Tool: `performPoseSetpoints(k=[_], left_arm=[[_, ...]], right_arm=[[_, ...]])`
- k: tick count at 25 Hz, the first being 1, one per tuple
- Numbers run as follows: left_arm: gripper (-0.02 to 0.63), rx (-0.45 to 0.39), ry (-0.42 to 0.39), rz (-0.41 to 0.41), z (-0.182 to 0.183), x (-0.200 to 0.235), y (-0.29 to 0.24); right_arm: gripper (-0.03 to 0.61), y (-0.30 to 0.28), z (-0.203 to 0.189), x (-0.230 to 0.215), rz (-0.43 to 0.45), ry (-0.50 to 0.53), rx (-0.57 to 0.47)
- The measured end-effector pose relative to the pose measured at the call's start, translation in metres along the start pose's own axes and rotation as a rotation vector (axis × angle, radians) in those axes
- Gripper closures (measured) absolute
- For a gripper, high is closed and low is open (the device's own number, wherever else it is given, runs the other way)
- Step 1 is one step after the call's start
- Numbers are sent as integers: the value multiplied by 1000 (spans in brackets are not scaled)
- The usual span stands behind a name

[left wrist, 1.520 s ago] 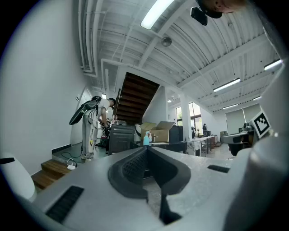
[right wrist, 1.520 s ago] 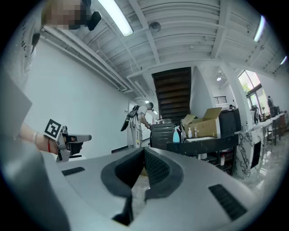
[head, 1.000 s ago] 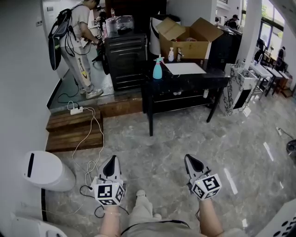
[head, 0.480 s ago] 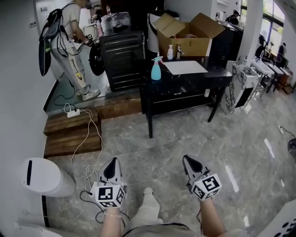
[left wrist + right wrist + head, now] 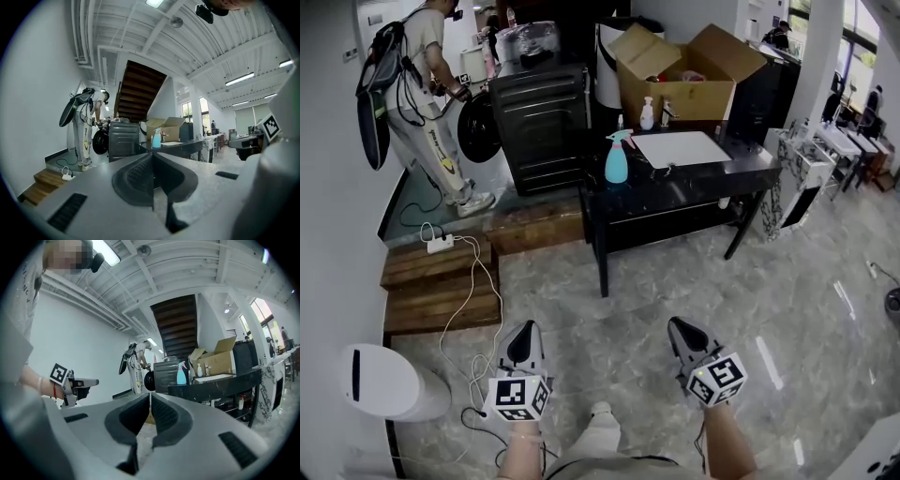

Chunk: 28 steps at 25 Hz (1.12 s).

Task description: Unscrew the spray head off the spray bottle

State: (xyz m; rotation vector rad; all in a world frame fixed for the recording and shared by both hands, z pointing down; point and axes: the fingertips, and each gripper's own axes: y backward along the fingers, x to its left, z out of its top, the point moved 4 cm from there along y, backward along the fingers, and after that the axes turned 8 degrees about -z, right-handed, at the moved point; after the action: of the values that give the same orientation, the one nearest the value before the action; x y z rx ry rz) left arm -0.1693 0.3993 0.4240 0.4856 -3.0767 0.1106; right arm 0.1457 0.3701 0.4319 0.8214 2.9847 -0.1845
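Left gripper [image 5: 522,330] and right gripper [image 5: 682,328] held level above marble floor [image 5: 656,281]; fingers [image 5: 136,177] of both pressed together, nothing between; well ahead, blue spray bottle [image 5: 617,161] upright at near-left corner of black desk [image 5: 694,185], spray head [image 5: 619,137] on; cardboard box [image 5: 675,80] behind.

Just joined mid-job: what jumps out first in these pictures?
The blue spray bottle stands upright near the left end of the black table across the room, spray head on, an open cardboard box behind it. Low in the head view, the left gripper and right gripper are over the floor, well short of it, jaws shut and empty. A person bends at a black appliance, back left.
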Motion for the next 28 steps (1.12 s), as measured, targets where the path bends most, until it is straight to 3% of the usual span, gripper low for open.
performPoseSetpoints(k=[7,15,28], left_arm=[[611,17,6,-21,1,38,-64],[611,21,26,-25,-9,78,-108],[611,25,28,-72,-14,79,-163]], right_arm=[[554,-68,9,-28,-31,-26,0],[474,-122,5,-42,-55,-57,2],[453,-168,5,-66,-32,-35,27]])
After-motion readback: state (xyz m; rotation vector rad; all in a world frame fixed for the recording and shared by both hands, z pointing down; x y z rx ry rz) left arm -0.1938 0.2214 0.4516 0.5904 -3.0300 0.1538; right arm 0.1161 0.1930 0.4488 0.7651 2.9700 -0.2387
